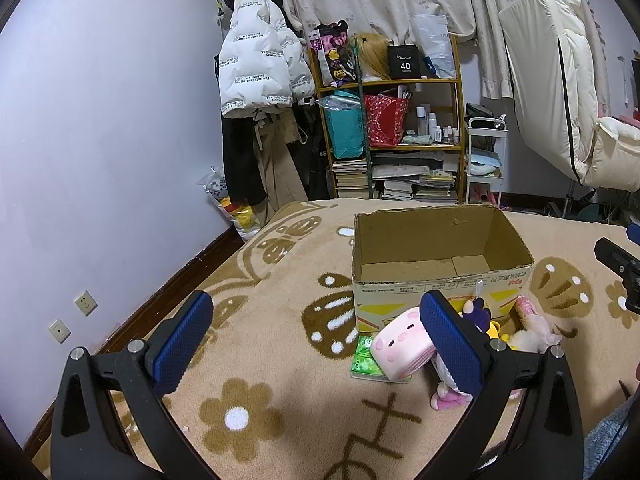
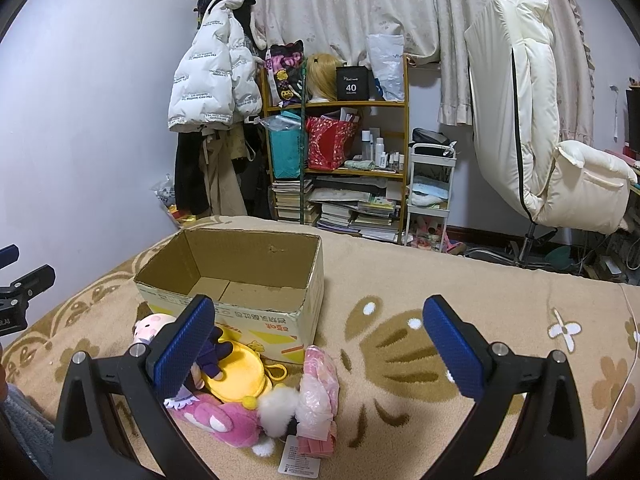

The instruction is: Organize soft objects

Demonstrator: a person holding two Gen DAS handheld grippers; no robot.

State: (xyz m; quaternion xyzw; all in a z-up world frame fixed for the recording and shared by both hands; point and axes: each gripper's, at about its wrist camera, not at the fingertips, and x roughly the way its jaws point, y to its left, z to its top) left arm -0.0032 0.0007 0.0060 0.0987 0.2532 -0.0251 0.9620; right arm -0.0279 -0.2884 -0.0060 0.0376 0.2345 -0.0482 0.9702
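Our left gripper (image 1: 316, 340) hangs spread wide over the beige patterned blanket (image 1: 280, 380), holding nothing; its right-hand pad sits in front of the toy heap from this view. Our right gripper (image 2: 320, 344) is likewise spread and empty, its left-hand pad overlapping the heap while the other hovers above bare blanket.

Just beyond the pads lie the soft things: a pink pig plush (image 1: 400, 350) resting partly on a green tissue pack (image 1: 364, 360), a purple-clad doll (image 2: 214, 350) lying on a yellow round pouch (image 2: 236, 376), a magenta plush (image 2: 224, 420) with a white pompom (image 2: 278, 406), and a pink item in a clear plastic bag (image 2: 318, 384). All are bunched together against the near wall of the open cardboard box (image 2: 240, 268), which looks empty inside, so we judge sorting has hardly begun.

The risks, as we see them: the toys touch and overlap, so closing on one may drag a neighbour; the slippery bag could slide out of the pads; a careless lift could shove the light box away; and both grippers crowding the same small heap could collide
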